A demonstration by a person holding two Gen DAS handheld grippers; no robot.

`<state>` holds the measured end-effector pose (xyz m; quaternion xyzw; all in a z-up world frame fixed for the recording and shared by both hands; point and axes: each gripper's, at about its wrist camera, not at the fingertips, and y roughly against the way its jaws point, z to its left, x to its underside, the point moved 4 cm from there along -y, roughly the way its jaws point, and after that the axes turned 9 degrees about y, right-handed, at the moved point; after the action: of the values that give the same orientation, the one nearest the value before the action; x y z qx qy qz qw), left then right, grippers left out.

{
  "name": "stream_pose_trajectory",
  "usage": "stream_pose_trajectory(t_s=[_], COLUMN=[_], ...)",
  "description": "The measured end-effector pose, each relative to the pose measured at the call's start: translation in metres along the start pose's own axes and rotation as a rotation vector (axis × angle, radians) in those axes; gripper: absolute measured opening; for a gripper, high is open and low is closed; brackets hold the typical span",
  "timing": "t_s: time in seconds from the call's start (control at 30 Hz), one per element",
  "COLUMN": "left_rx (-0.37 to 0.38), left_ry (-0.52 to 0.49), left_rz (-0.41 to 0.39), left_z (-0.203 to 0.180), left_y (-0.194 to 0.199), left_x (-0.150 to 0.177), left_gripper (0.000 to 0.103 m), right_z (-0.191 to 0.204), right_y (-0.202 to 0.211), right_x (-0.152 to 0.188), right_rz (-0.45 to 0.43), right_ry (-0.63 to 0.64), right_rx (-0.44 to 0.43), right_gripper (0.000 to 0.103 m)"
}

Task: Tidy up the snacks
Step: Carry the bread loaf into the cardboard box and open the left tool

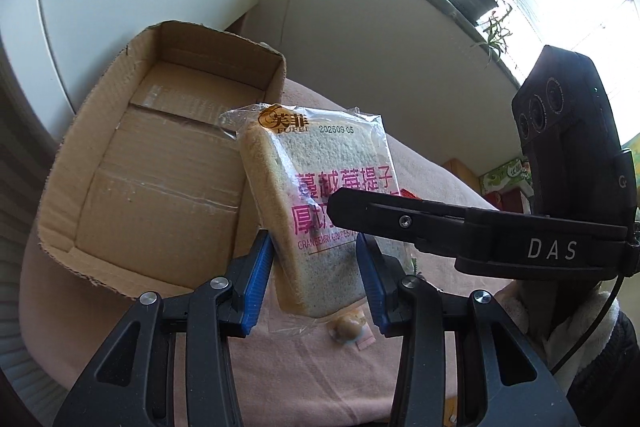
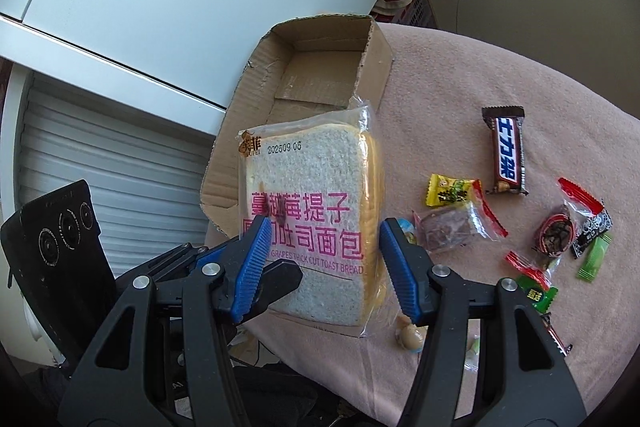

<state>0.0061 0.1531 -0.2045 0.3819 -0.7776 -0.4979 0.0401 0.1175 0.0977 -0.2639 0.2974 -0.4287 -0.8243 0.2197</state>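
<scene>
Pink blanket (image 2: 460, 75) is covering the surface, with one open cardboard box (image 1: 160, 147) sitting on it, nothing showing inside. One bagged toast bread (image 2: 312, 211) is hanging upright beside the box, pinched from both sides by the left gripper (image 1: 316, 275) and right gripper (image 2: 320, 267). It is looking light, soft and crushable in slippery film, so gripping low by the crust edges seems safest. One chocolate bar (image 2: 508, 151) and several small sweets are lying apart.

Cardboard box (image 1: 160, 163) interior lies open; bread pack (image 1: 320, 195) fronts its near wall
</scene>
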Motion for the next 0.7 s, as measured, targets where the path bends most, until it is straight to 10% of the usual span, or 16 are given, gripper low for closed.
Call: stream_pose_trajectory(t_s=[0.7], left_rx=[-0.14], left_ry=[0.062], left_rz=[-0.059], left_z=[0.079], left_y=[0.016], left_x=[-0.031], left_gripper=[0.041], right_z=[0.062], right_y=[-0.085], right_x=[-0.044], right_rz=[0.092], right_ry=[0.127], right_rx=[-0.017], right_gripper=[0.06])
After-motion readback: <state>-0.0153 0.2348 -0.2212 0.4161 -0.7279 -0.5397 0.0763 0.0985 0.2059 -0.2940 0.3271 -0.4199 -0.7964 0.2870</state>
